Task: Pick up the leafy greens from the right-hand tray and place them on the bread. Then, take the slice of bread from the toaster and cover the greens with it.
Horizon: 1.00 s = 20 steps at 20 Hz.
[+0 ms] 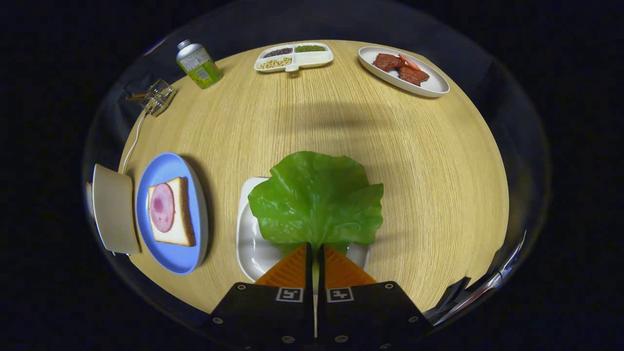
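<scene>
The gripper (314, 251) has its two fingers pressed nearly together on the stem end of the lettuce leaf (317, 200), with only a thin strip of green showing between them. The leaf fans out ahead of the fingers, its long axis running straight away from them, the stem pointing back at the gripper and the broad ruffled edge pointing toward the far side of the table (429, 161). It lies over the white tray (246, 239), which sits near the table's near edge; whether the leaf is lifted clear of the tray or resting on it I cannot tell.

To the left of the tray, close to the left edge, a blue plate (170, 253) carries a slice of bread (183, 214) topped with a round slice of ham (162, 207). Just beyond the plate, at the table's left edge, stands the toaster (114, 209), its white cord (134, 141) running off toward the far left corner.

Along the far edge sit a green can (198, 64), a divided dish (294, 57) of beans and grains, and an oval plate (429, 83) of dark meat pieces.
</scene>
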Each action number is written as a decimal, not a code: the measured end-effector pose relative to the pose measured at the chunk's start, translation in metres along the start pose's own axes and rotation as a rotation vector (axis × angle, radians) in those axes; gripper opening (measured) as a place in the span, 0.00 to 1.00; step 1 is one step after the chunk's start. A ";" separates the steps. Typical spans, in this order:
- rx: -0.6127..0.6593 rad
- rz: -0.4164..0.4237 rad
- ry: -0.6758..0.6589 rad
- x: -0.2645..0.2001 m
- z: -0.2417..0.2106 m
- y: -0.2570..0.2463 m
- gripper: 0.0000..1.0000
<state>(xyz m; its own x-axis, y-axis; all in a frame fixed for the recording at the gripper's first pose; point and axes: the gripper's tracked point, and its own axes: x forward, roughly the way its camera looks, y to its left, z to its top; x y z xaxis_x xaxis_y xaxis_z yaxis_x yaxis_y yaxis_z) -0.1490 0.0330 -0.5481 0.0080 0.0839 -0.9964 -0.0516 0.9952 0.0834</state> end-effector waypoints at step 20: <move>-0.155 0.179 -0.145 -0.079 0.032 0.124 0.03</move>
<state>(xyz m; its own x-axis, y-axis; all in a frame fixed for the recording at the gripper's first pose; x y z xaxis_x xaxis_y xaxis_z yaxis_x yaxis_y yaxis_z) -0.1242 0.1517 -0.4590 0.1274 0.2757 -0.9528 -0.2169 0.9451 0.2444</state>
